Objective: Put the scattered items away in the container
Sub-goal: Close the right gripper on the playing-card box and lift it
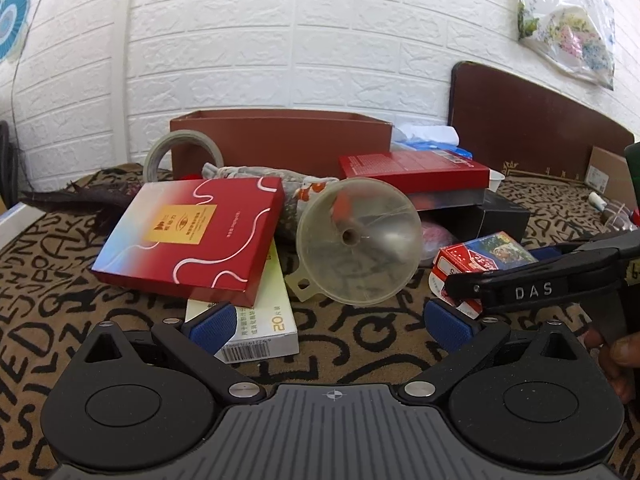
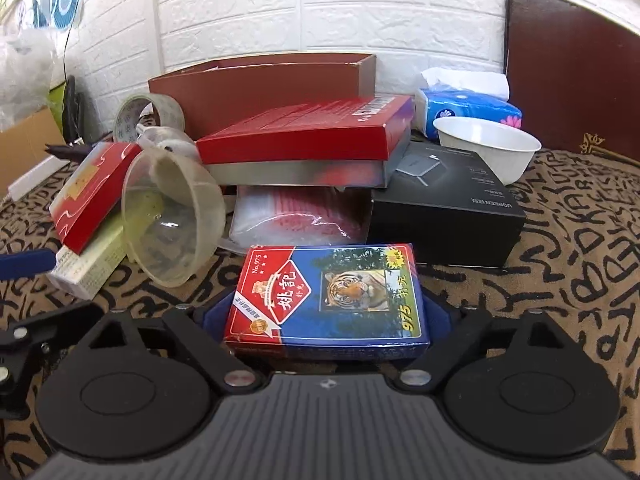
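Observation:
A playing-card box point(image 2: 326, 298) with a tiger picture lies flat on the patterned cloth. My right gripper point(image 2: 326, 308) is shut on it, a blue pad tight against each long side. In the left wrist view one of its black fingers point(image 1: 532, 290) reaches over the same card box point(image 1: 486, 256). My left gripper point(image 1: 332, 324) is open over bare cloth, and its left pad stands beside a white box point(image 1: 260, 320). The brown open container point(image 1: 280, 140) point(image 2: 260, 84) stands against the wall behind the pile. A clear funnel point(image 1: 356, 240) point(image 2: 172, 216) lies on its side.
A red patterned box point(image 1: 192, 232) leans on the white box, with a tape roll point(image 1: 176, 152) behind it. A flat red box point(image 2: 304, 136) rests on a black box point(image 2: 444, 208) and a plastic bag point(image 2: 300, 216). A white bowl point(image 2: 488, 148) and a tissue pack point(image 2: 468, 108) sit at the back right.

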